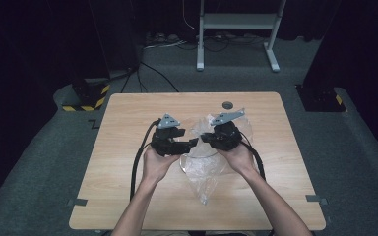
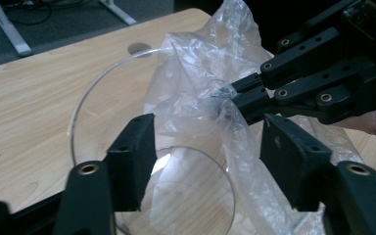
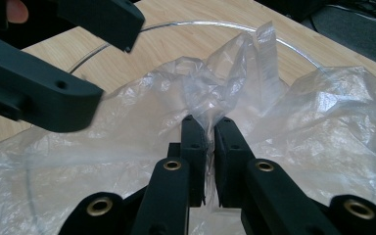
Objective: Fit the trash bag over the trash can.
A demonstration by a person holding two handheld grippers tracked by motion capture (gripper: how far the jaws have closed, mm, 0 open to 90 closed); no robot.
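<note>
At left in the high view, left claw [image 1: 193,142] held level over the wooden tabletop [image 1: 128,118], jaws apart and pointing right toward the clear plastic bag [image 1: 204,169]. In the left gripper view, its black fingers [image 2: 134,147] standing open on either side of a fold of film, pads not pressing it. Below and between them, clear glass bowl [image 2: 176,196] resting on the tabletop, bag draped into and over it near the tabletop's middle. Further right, right claw [image 1: 203,137] facing the left one, tips close together. In the right gripper view, right jaws clamped on a bunched pinch of the bag, film crumpled just above the fingertips [image 3: 196,129].
</note>
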